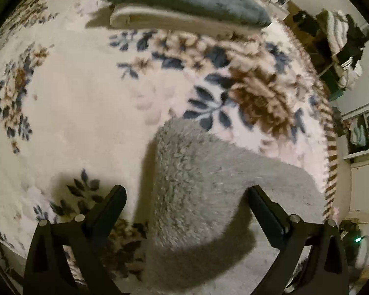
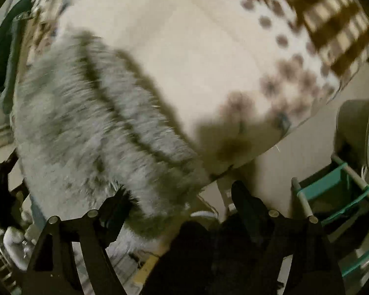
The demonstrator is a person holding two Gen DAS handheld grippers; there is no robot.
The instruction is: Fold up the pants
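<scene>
Pants, grey and fleecy, are lying doubled over on the flowered blanket, close to its striped edge. Risk, as I judge it: the thick pile is springing back, so the upper layer could slide off and the fold gape. Left gripper is standing wide open above the cloth, holding nothing. Right gripper is also gaping wide, nothing pinched; its left finger is overlapping the fleece edge, contact unclear in the blur.
</scene>
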